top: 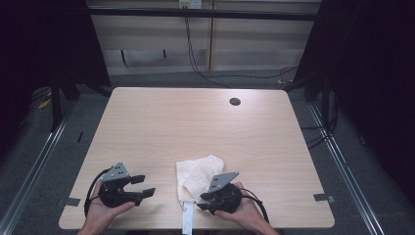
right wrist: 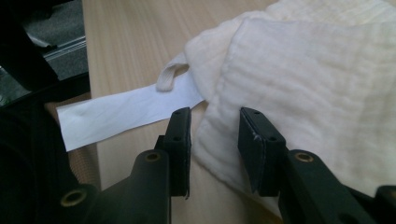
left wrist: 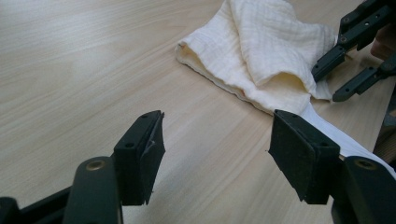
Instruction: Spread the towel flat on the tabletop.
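The cream cloth (top: 199, 176) is lying folded on the wooden table (top: 195, 122), close to the person's edge, with a white label strip (top: 187, 220) trailing from its near corner and hanging over the table edge.

The right gripper (right wrist: 215, 140) is sitting at the cloth's near edge. In the right gripper view its 2 jaws are standing partly spread, and a fold of the cloth's edge is lying in the gap between them — the pads are not pressing on it as far as the picture shows. The label strip is running off to the left of the left-hand jaw, beside a small fabric loop (right wrist: 170, 77) at the cloth's corner. Beyond both jaws the rest of the cloth is spreading up and to the right. In the high view the right hand (top: 242, 210) is holding this gripper against the cloth's lower right part.

The left gripper (left wrist: 215, 149) is resting well apart from the cloth, its 2 jaws spread wide with only bare table between them. In the left gripper view the cloth is lying ahead of the jaws and toward the right-hand one — the label strip is passing just behind that jaw. The left hand (top: 100, 208) is cupping this gripper from below.
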`<action>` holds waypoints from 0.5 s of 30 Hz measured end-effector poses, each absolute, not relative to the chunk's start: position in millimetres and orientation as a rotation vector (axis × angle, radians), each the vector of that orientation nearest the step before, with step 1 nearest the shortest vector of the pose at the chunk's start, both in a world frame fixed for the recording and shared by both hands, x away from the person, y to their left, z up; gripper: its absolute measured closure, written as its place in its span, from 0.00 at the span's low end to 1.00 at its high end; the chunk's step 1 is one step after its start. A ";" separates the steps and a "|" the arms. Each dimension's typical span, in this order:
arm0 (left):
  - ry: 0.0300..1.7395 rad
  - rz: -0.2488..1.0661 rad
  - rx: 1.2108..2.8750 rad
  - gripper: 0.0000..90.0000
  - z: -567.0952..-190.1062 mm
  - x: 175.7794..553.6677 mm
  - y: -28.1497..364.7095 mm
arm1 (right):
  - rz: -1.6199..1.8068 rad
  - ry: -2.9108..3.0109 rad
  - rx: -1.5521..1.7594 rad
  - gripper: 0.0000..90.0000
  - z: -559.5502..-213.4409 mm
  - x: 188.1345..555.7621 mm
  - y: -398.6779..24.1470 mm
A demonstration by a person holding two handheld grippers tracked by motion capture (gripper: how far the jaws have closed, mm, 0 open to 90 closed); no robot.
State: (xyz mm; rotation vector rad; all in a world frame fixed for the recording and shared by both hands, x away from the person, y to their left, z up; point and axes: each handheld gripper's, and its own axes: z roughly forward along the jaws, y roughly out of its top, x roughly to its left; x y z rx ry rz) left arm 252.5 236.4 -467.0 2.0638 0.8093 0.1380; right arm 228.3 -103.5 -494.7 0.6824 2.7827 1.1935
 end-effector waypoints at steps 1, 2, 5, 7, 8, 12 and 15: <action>0.810 0.139 2.063 0.39 -467.0 252.6 236.6 | 1.180 2.792 0.671 0.71 -496.0 226.5 -103.0; 0.811 0.138 2.060 0.39 -466.9 252.5 236.6 | 1.184 2.783 0.654 0.70 -497.0 224.5 -102.9; 0.812 0.133 2.065 0.39 -467.2 252.5 235.7 | 1.179 2.769 0.632 0.73 -497.9 222.4 -103.4; 0.811 0.128 2.063 0.39 -467.4 252.6 235.0 | 1.172 2.759 0.624 0.81 -498.4 223.5 -104.1; 0.804 0.131 2.068 0.38 -467.3 253.0 235.1 | 1.168 2.756 0.621 0.82 -498.4 223.6 -104.3; 0.806 0.127 2.067 0.38 -467.9 253.1 234.2 | 1.124 2.736 0.595 0.87 -497.5 221.8 -102.7; 0.804 0.126 2.067 0.38 -467.7 253.0 234.1 | 1.103 2.729 0.638 0.95 -496.3 223.5 -101.5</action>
